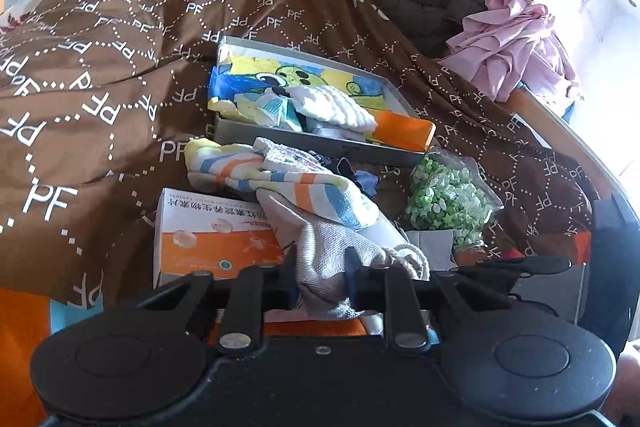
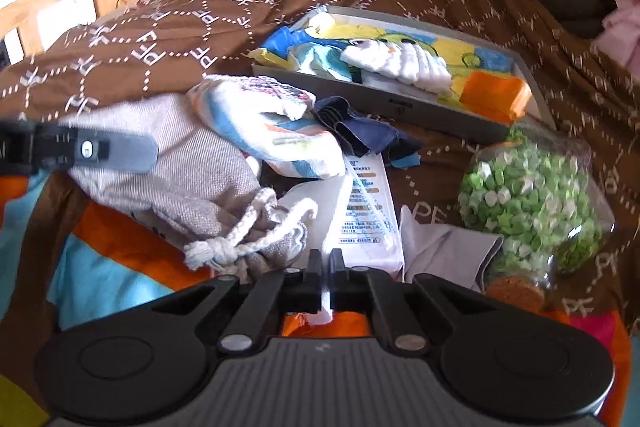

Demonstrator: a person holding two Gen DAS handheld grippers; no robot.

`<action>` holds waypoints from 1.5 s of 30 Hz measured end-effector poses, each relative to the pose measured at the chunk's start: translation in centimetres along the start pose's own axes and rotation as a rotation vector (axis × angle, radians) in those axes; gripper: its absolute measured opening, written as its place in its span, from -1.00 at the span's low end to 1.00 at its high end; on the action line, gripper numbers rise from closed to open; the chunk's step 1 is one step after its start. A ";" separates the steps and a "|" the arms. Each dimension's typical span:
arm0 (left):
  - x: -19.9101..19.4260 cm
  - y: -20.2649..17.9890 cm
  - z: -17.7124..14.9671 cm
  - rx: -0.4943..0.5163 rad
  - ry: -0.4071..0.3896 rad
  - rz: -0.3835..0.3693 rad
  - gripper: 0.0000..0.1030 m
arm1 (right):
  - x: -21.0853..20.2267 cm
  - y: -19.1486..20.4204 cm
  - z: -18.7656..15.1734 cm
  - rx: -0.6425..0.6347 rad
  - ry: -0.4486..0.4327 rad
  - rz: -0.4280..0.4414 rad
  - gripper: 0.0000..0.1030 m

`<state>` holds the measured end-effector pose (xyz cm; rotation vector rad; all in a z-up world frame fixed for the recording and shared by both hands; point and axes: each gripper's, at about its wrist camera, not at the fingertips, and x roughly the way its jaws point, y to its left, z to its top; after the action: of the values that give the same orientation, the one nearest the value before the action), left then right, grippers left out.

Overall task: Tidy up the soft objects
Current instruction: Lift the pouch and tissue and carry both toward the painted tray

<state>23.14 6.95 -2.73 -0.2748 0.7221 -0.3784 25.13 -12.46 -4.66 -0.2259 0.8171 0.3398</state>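
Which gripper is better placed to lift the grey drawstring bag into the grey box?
The left gripper: its jaws grip the grey drawstring bag. The right gripper is busy, its jaws pinching a white wrapper.

We see our left hand-held gripper (image 1: 322,277) clamped on grey drawstring pouch (image 1: 332,247); striped cloth (image 1: 280,179) drapes over it, orange box (image 1: 218,239) just beside, grey tray (image 1: 320,143) behind.

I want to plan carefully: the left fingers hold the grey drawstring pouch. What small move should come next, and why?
Probably lift the grey pouch slightly with the left gripper: its fingers are shut on it, but the striped cloth lies over its top, and the grey tray of soft items sits just beyond.
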 end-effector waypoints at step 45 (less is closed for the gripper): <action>-6.7 -7.0 8.1 0.145 -0.467 0.061 -0.88 | -6.4 -5.0 6.7 0.025 -0.656 -0.124 -0.95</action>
<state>22.42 4.41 9.65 -0.1928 0.2423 -0.2921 27.50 -16.26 4.83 -0.1273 0.1594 0.2621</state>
